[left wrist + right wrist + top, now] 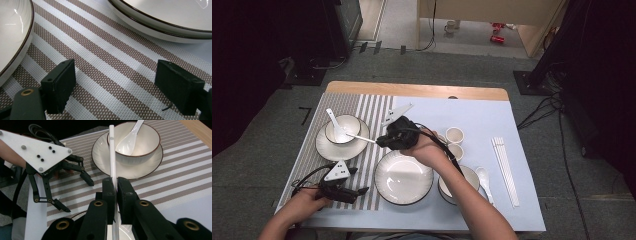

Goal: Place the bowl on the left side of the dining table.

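My right gripper (114,185) is shut on a white chopstick (112,157), which points ahead and reaches over the rim of a white bowl (146,145). A white spoon (128,141) lies in that bowl, and the bowl stands on a white plate (100,152). From above, the right gripper (381,140) sits just right of this bowl (349,122), with the chopstick (361,137) stretching left toward it. My left gripper (115,85) rests open on the striped placemat (105,62) with nothing between its jaws. It appears near the table's front left (358,192) and beyond the right gripper (77,195).
A large empty plate (403,177) lies front centre. To its right sit a second bowl (469,176), a spoon (484,177), two small cups (454,135) and several white chopsticks (506,170) on the blue mat. Plate rims (170,27) flank the left gripper.
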{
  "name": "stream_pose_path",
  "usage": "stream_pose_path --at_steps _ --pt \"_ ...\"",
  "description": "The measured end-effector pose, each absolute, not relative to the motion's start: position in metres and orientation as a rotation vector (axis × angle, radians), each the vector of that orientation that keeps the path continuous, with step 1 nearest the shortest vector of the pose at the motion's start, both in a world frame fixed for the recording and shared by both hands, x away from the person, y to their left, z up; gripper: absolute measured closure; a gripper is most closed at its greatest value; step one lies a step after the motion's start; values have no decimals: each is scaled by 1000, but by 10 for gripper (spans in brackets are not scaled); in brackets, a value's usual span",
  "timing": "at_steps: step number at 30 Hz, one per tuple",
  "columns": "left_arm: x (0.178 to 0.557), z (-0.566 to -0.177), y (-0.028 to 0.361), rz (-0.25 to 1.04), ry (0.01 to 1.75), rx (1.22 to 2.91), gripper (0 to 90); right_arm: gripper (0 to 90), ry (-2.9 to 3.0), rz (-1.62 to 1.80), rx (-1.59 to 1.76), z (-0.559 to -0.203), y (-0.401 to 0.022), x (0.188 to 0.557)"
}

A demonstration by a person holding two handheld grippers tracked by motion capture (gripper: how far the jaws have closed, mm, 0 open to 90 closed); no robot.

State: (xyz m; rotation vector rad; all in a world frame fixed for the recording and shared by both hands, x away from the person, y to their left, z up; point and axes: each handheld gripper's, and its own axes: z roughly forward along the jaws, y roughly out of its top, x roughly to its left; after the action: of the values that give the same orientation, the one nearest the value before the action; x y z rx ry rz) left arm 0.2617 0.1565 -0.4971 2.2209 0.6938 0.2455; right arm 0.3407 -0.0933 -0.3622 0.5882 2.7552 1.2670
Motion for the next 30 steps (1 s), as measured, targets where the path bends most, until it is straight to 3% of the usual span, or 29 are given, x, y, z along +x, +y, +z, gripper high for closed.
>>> stream_pose_path --at_steps 30 --pt "259 -497 154 275 679 2243 171 852 2781 1263 554 -380 -38 350"
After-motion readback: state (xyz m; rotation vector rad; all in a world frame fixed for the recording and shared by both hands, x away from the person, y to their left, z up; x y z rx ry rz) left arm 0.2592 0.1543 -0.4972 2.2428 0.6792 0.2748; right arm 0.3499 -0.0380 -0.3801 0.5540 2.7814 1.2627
